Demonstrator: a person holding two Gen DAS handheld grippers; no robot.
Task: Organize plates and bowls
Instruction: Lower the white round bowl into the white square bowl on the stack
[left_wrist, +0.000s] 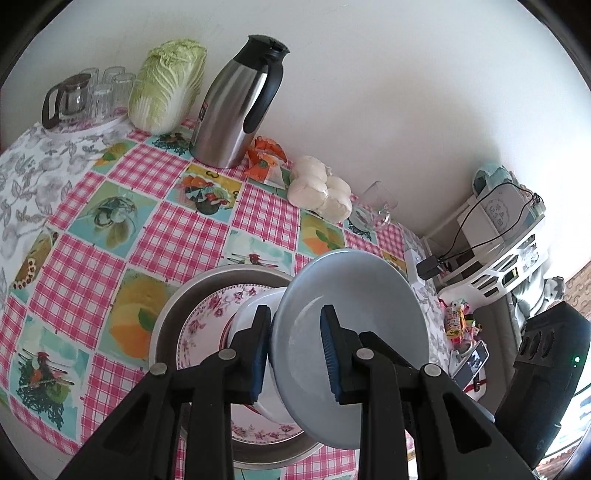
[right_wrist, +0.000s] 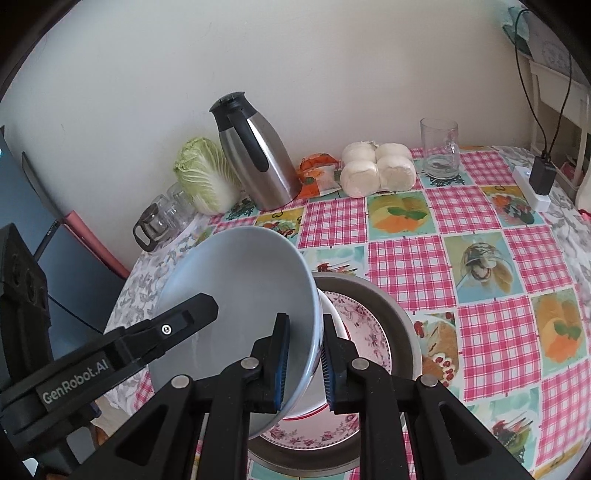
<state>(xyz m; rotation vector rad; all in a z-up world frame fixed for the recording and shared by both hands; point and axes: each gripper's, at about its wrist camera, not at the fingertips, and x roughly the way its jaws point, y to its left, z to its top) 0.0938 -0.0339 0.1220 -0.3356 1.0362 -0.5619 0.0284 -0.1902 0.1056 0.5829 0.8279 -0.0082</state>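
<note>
A pale blue bowl (left_wrist: 351, 314) (right_wrist: 240, 280) hangs tilted just above the table, held by its rim from two opposite sides. My left gripper (left_wrist: 295, 350) is shut on one side of the rim, one pad inside the bowl and one outside. My right gripper (right_wrist: 304, 365) is shut on the opposite side of the rim. A left finger (right_wrist: 192, 314) shows inside the bowl. Under the bowl stands a metal basin (left_wrist: 173, 314) (right_wrist: 402, 317) holding a floral plate (left_wrist: 207, 317) (right_wrist: 369, 332) and a white bowl with a red rim (left_wrist: 255, 306) (right_wrist: 310, 398).
Along the wall stand a steel thermos jug (left_wrist: 236, 103) (right_wrist: 258, 158), a cabbage (left_wrist: 166, 88), a tray of glasses (left_wrist: 88, 96), bagged white buns (right_wrist: 376, 170) and a glass mug (right_wrist: 439, 151). A power strip (right_wrist: 532, 184) lies near the table's right edge. A white rack (left_wrist: 498, 251) stands beyond.
</note>
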